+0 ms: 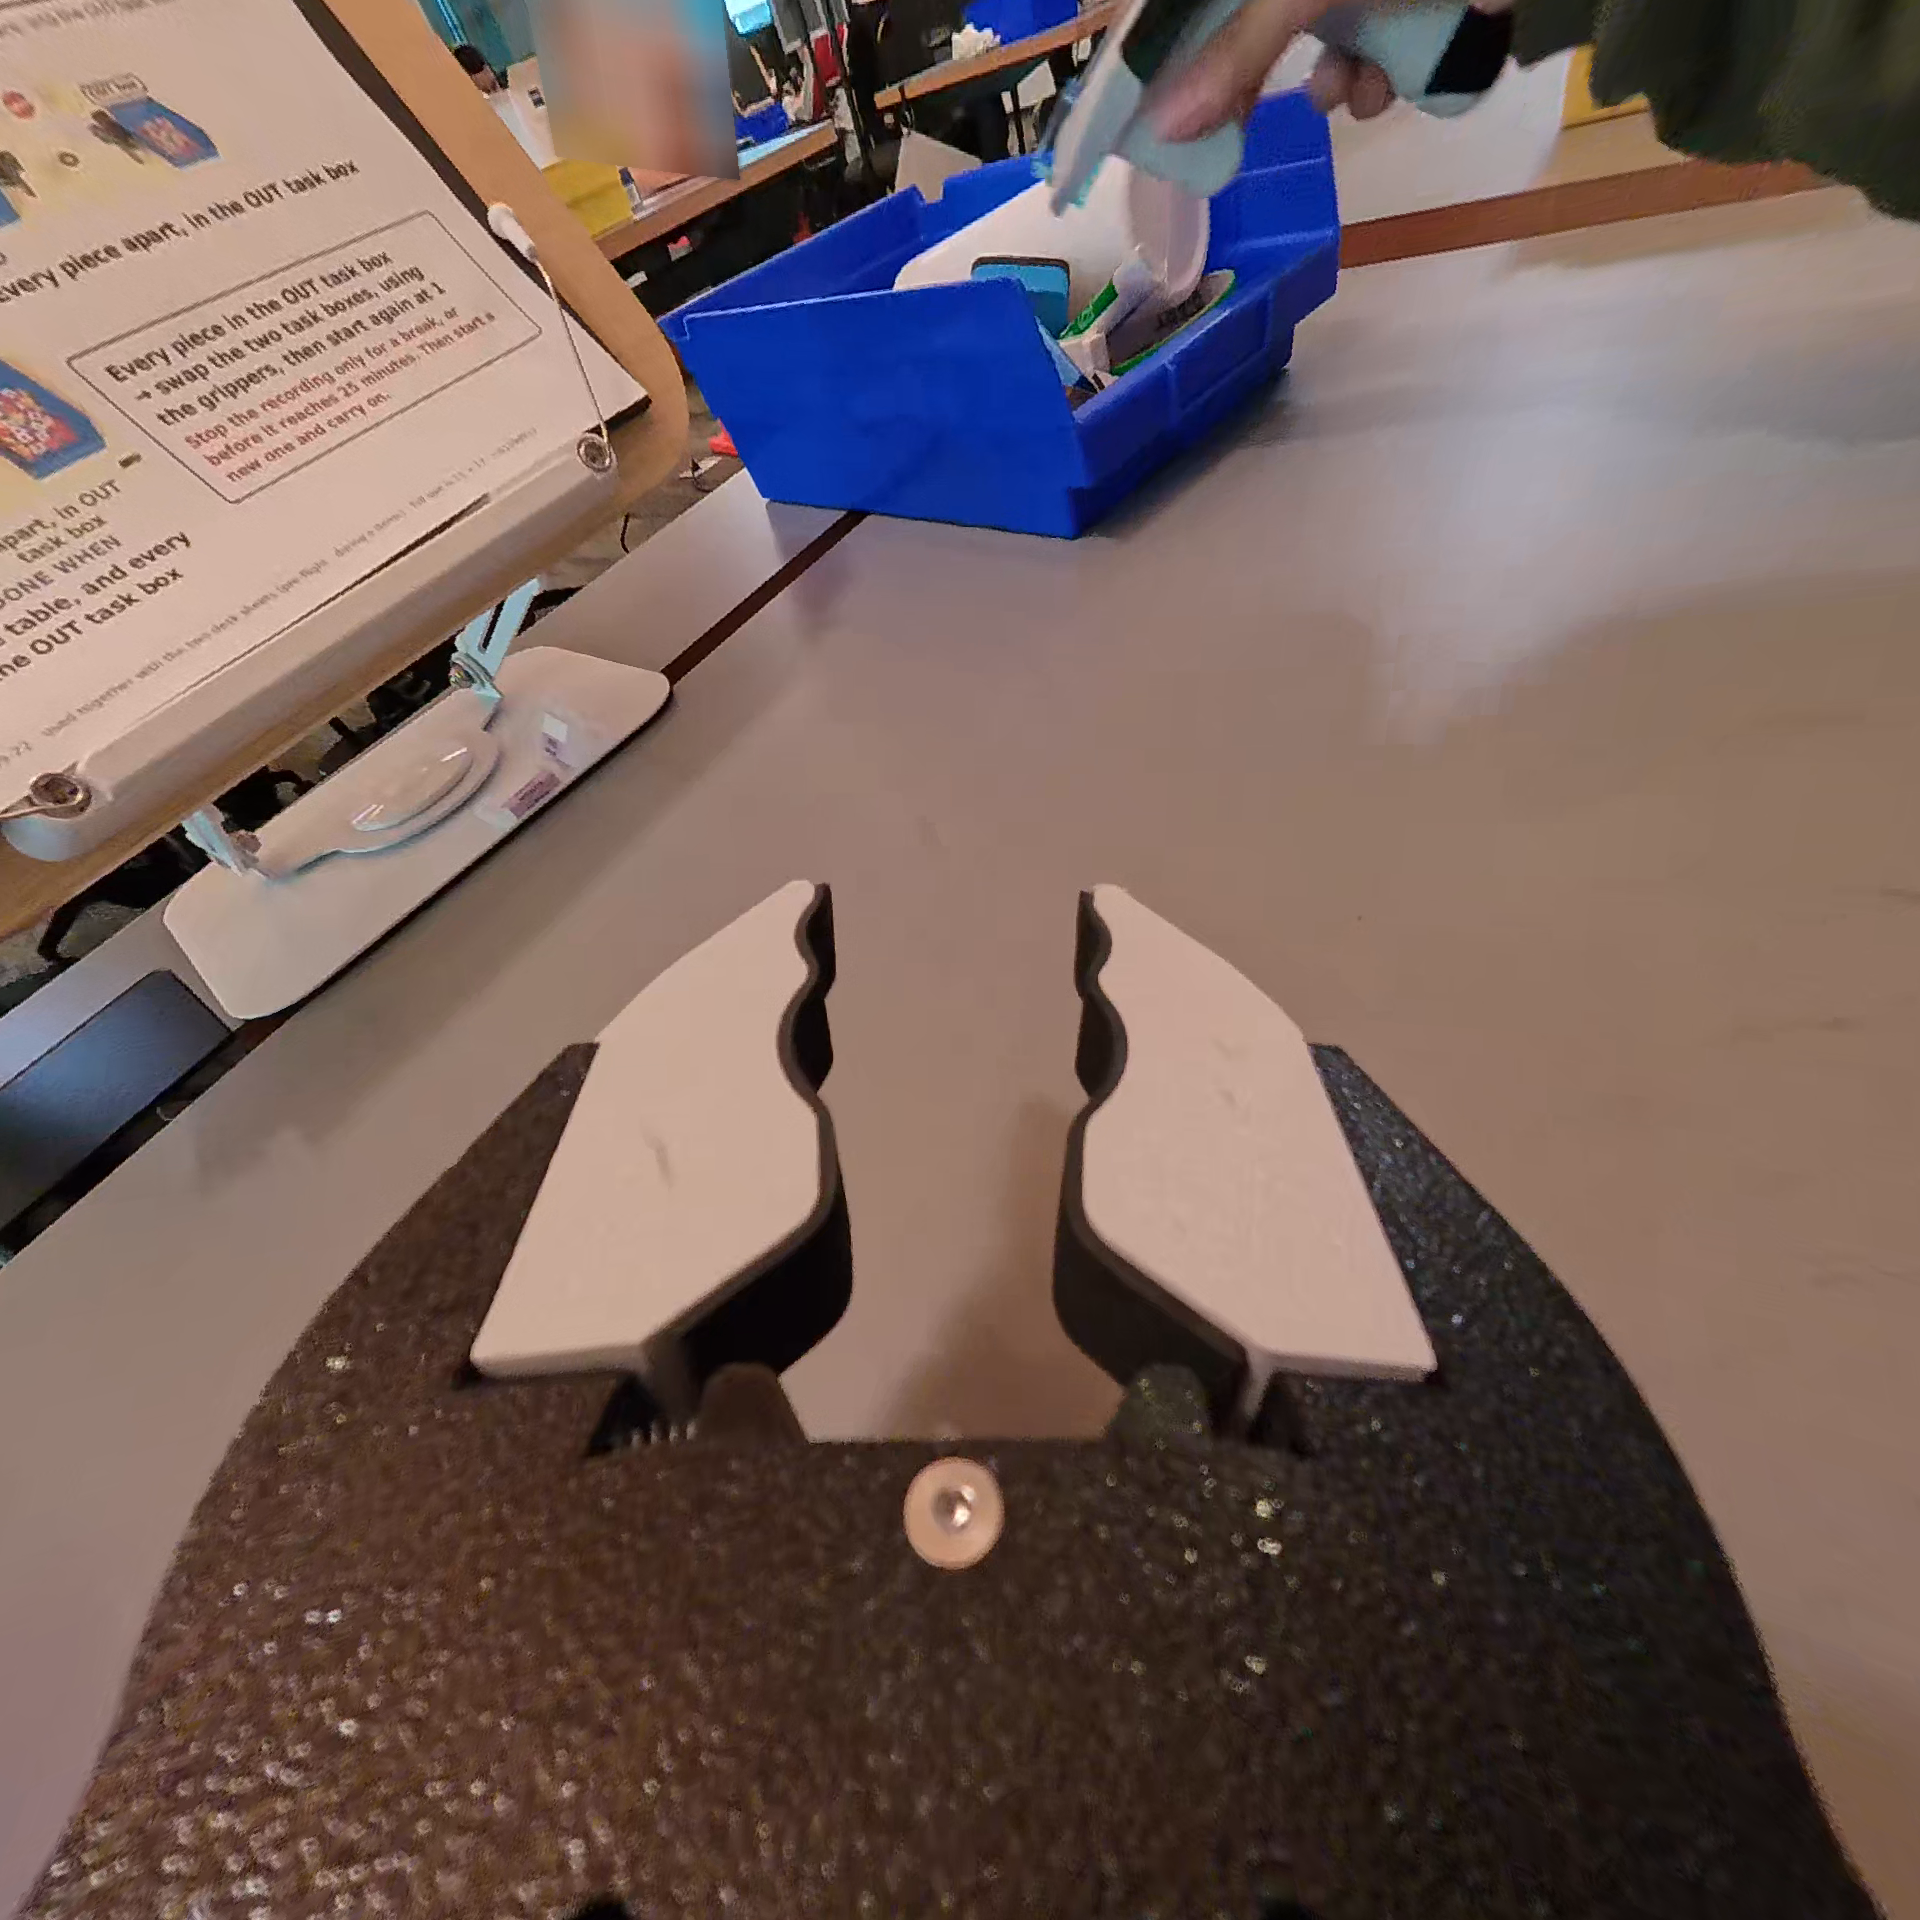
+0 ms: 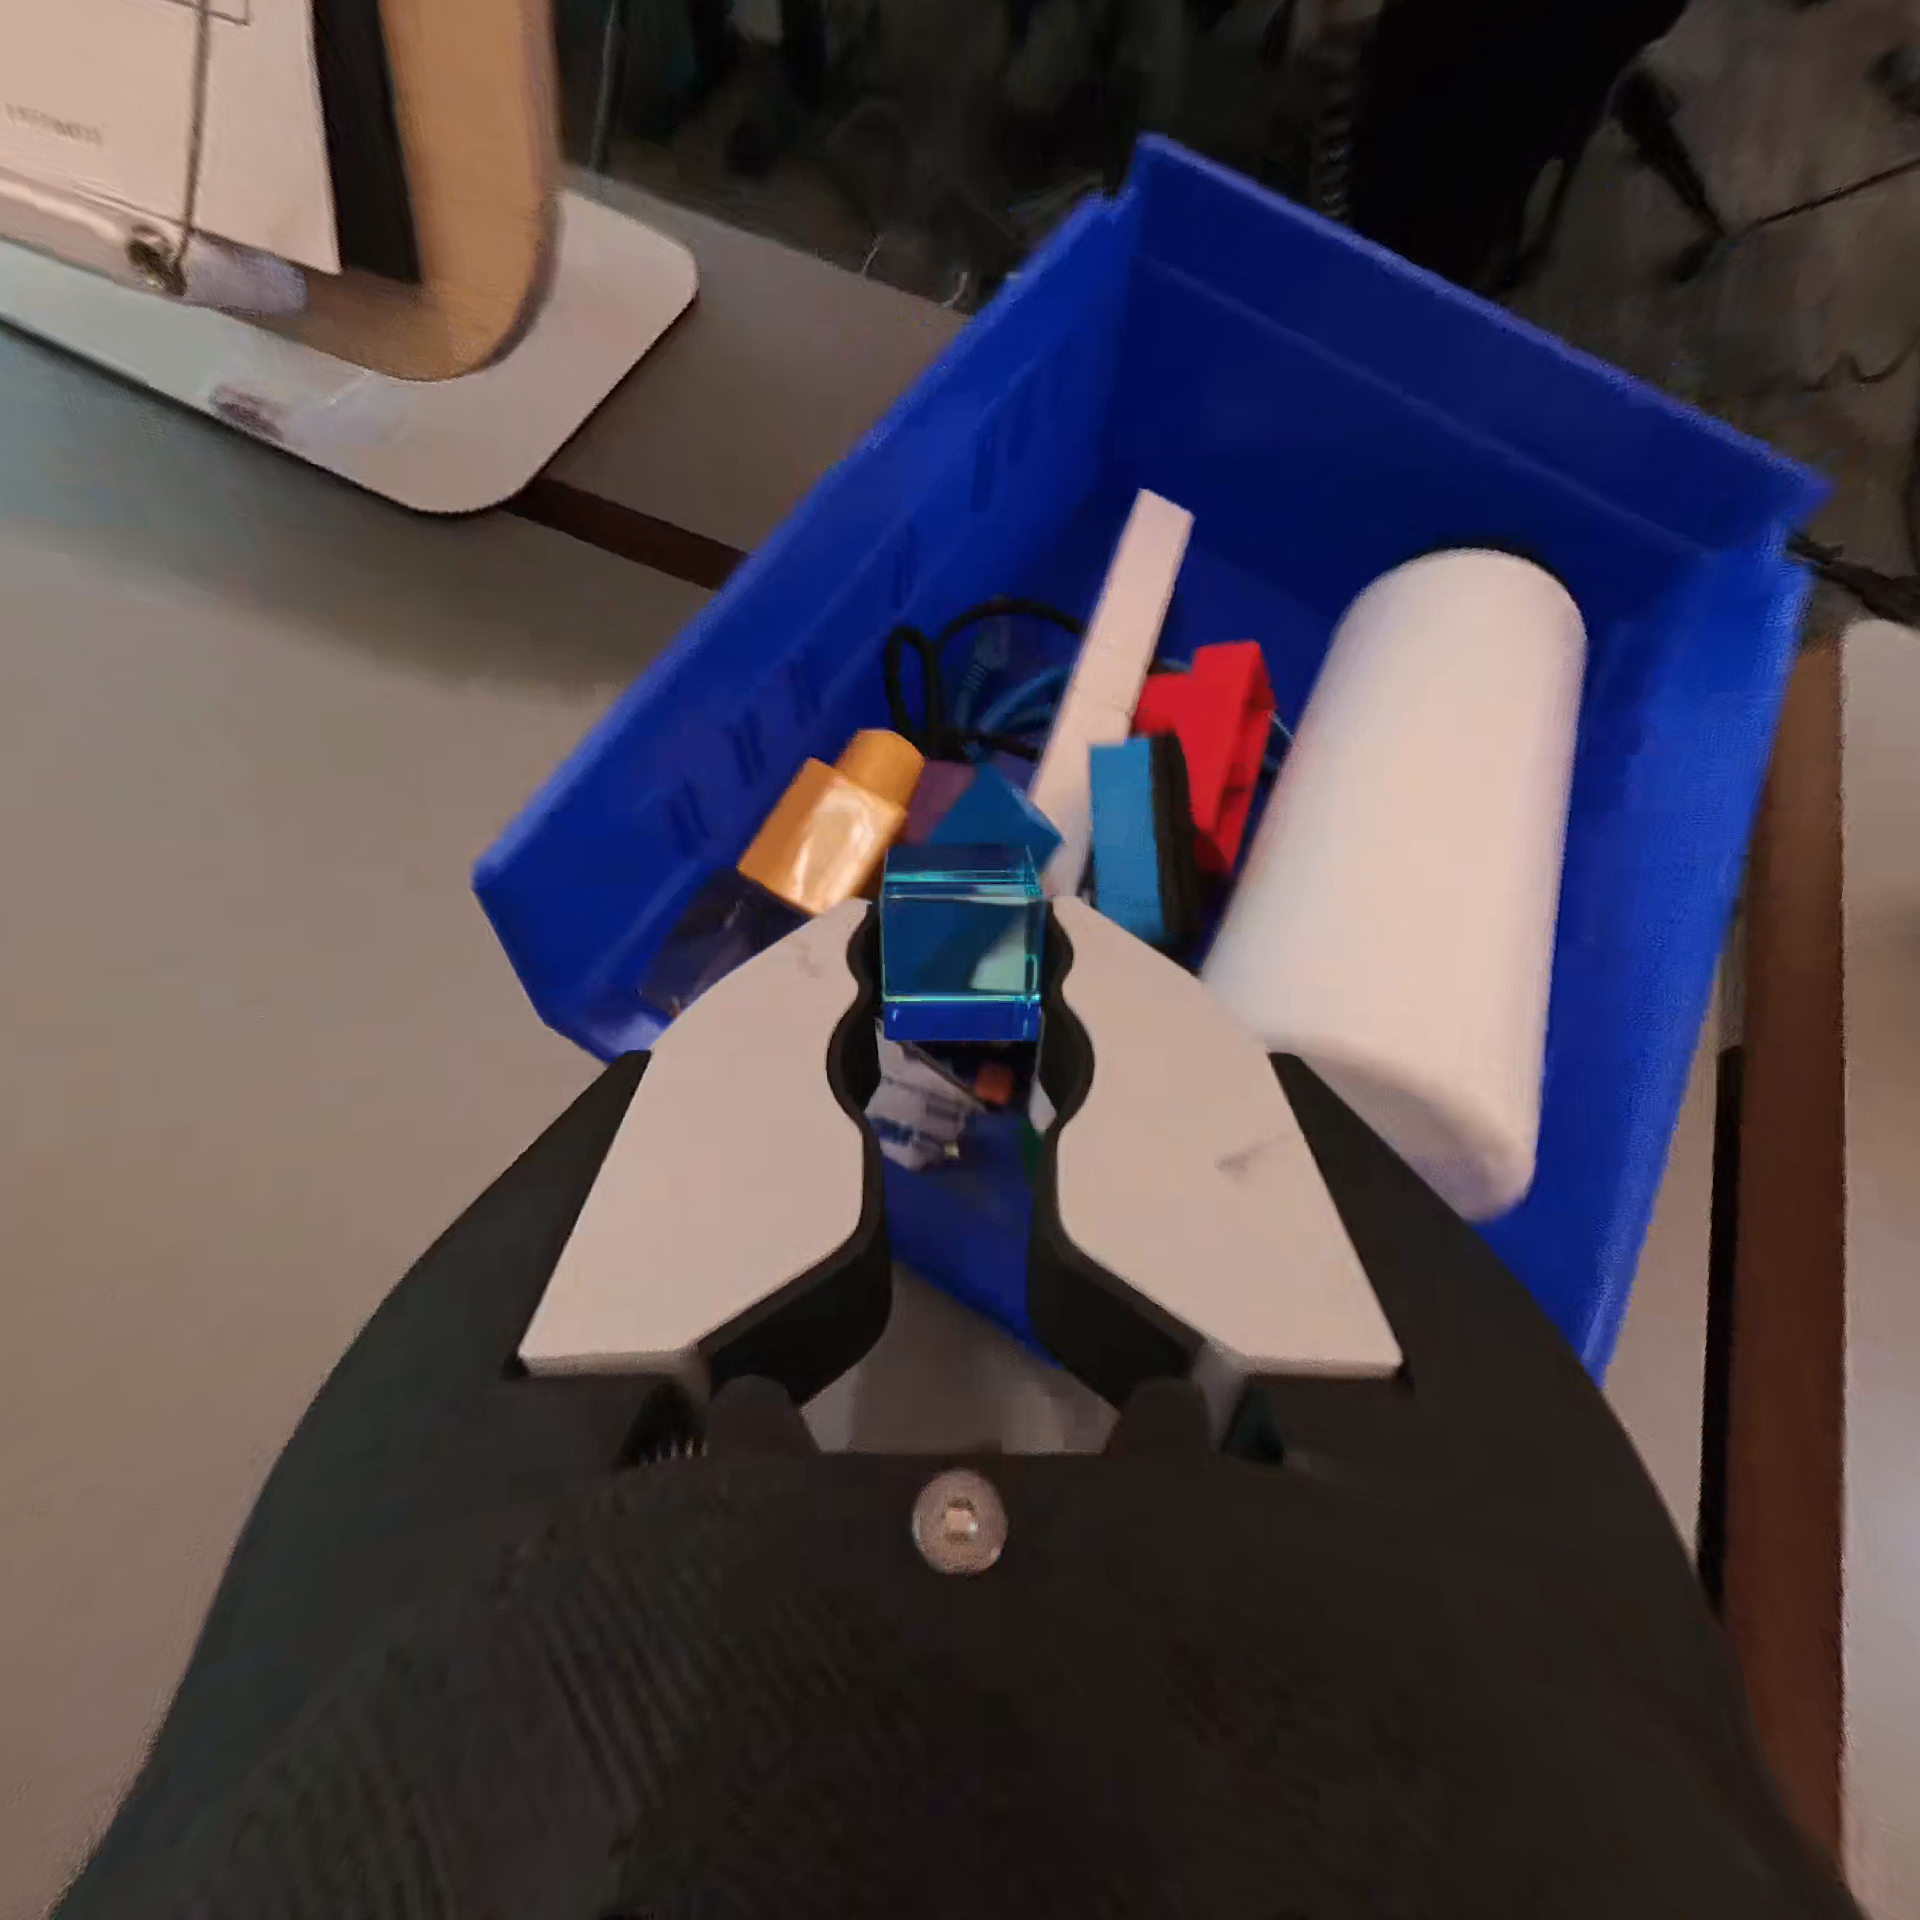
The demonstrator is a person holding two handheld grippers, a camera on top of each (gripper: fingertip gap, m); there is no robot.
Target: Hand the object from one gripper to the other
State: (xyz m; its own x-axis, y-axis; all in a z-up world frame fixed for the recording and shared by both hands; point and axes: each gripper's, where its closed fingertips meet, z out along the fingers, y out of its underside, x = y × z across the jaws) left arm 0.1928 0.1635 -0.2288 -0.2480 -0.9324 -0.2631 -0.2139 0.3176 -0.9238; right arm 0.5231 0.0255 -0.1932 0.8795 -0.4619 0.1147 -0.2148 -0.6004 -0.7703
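My right gripper (image 2: 961,951) is shut on a clear cyan cube (image 2: 961,951), held between its fingertips above the near end of the blue bin (image 2: 1299,343). In the left wrist view the right gripper shows blurred at the top, in a person's hand over the blue bin (image 1: 883,416); the cube is not visible there. My left gripper (image 1: 956,925) is open and empty, low over the grey table (image 1: 1351,831), well short of the bin.
The bin holds a white roll (image 2: 1423,862), a gold-capped bottle (image 2: 831,821), a red piece (image 2: 1216,727), a blue eraser (image 2: 1132,842), a white bar and cords. An instruction sheet on a stand (image 1: 260,416) is at the left. A table seam runs under the bin. The grippers' ends are close to 35 cm from one another.
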